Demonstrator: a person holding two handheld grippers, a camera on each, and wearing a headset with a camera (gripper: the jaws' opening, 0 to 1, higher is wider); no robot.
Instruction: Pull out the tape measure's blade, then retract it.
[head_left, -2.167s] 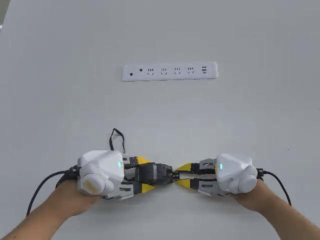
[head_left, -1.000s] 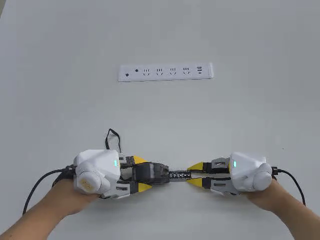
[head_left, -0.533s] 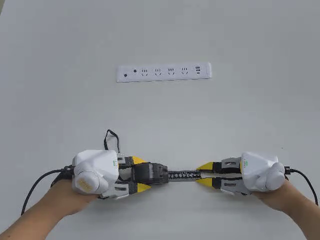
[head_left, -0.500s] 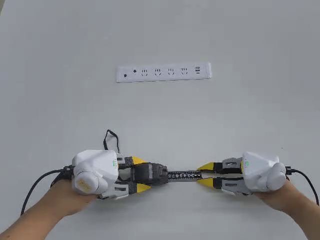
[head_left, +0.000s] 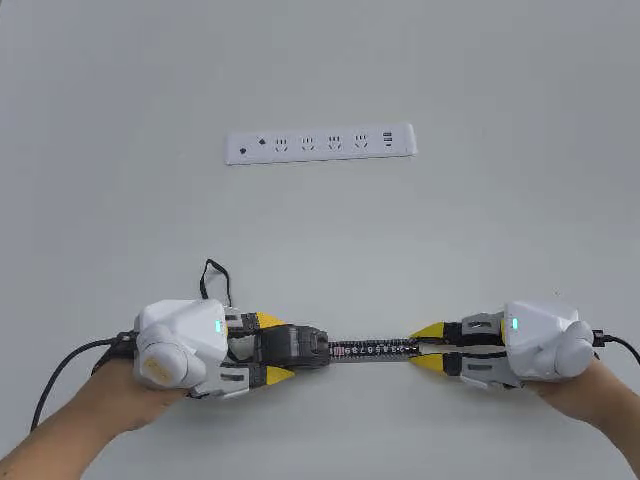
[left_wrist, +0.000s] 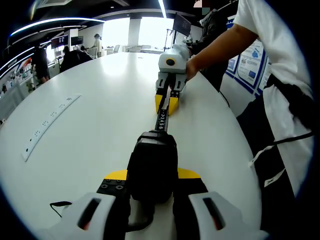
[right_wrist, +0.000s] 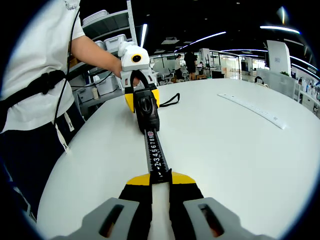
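So the left gripper (head_left: 272, 347) has its jaws clamped around the black body of the tape measure (head_left: 290, 347), one yellow tip on each side of it, down at the near edge of the white bench (head_left: 450, 230). The right gripper (head_left: 428, 346) faces it from the other side, jaws pinched almost together on the end of the blade (head_left: 370, 349). A short stretch of blade runs straight between the two, printed numbers facing up (easy to read in the right gripper view). Can't tell if the blade is actually touching the bench or just sitting above it. A black strap loop (head_left: 212, 278) lies on the bench just behind the left gripper. Farther back, well apart from all this, there's a white power strip (head_left: 320, 144) lying flat.
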